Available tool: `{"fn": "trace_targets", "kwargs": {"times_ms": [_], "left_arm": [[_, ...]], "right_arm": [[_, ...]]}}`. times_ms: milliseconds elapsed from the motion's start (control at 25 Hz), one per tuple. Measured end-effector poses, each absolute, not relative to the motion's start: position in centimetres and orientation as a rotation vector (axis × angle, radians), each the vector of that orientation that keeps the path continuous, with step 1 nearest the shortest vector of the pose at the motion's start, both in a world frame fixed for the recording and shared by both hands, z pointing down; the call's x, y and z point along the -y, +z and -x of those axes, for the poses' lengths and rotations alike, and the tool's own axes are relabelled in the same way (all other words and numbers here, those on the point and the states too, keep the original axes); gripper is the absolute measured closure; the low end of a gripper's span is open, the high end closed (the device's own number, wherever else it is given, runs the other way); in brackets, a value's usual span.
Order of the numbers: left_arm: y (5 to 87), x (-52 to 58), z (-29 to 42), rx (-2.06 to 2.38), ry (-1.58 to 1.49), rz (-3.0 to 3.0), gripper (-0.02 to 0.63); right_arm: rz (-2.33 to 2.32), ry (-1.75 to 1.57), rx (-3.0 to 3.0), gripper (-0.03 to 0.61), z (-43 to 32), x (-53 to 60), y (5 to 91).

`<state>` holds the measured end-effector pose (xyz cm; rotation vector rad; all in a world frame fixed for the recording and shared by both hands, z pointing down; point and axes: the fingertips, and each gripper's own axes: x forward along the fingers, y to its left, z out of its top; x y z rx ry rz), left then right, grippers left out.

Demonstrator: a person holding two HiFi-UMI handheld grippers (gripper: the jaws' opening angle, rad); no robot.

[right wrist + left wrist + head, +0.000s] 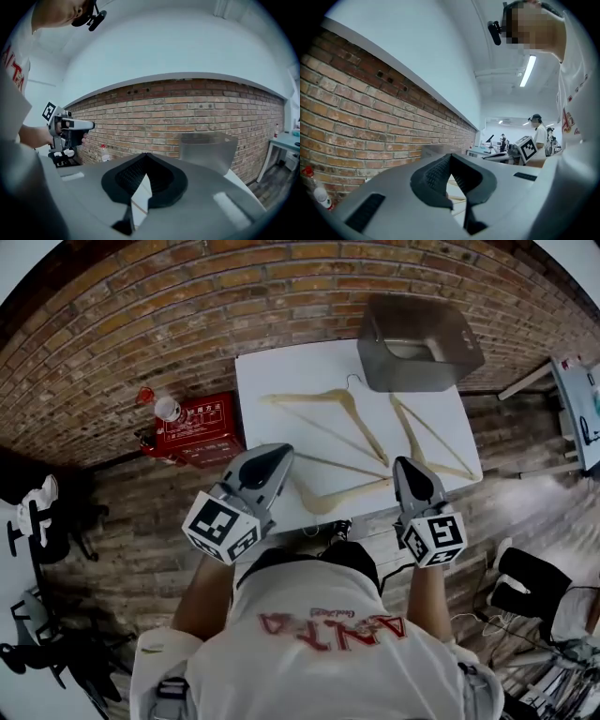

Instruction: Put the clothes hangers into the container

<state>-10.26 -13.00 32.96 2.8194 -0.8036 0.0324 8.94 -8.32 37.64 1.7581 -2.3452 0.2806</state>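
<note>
Approach step; no hanger is gripped yet. The left tool (276, 456) and right tool (410, 466) are closed and empty at the near edge of the worktop (272, 371). The clothes hangers (309, 397) lie flat before the container (417, 343). Next, open one tool over a hanger arm.

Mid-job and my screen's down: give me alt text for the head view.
Wooden hangers lie flat on a white table, in front of the grey container at its far right corner by the brick wall. The left gripper and right gripper hover over the near edge, holding nothing.
</note>
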Motion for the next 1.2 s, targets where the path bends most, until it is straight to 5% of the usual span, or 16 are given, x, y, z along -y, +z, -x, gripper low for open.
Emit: {"fn": "trace_targets", "kwargs": {"times_ms": [520,1080,1200], "left_arm": [[34.3,17.9,3.4,1.164,0.163,-2.666,0.604],[36.8,20.5,5.0,1.116,0.115,-2.604,0.604],[37.6,20.9,6.0,1.083,0.116,-2.598,0.604]], "right_arm": [[-1.491,0.468,2.430,0.577,-18.4,19.0,42.7],[-1.452,0.541,2.225,0.572,-16.7,22.1,47.4],[-1.408,0.533,2.166,0.500,-15.3,23.7,49.1]]}}
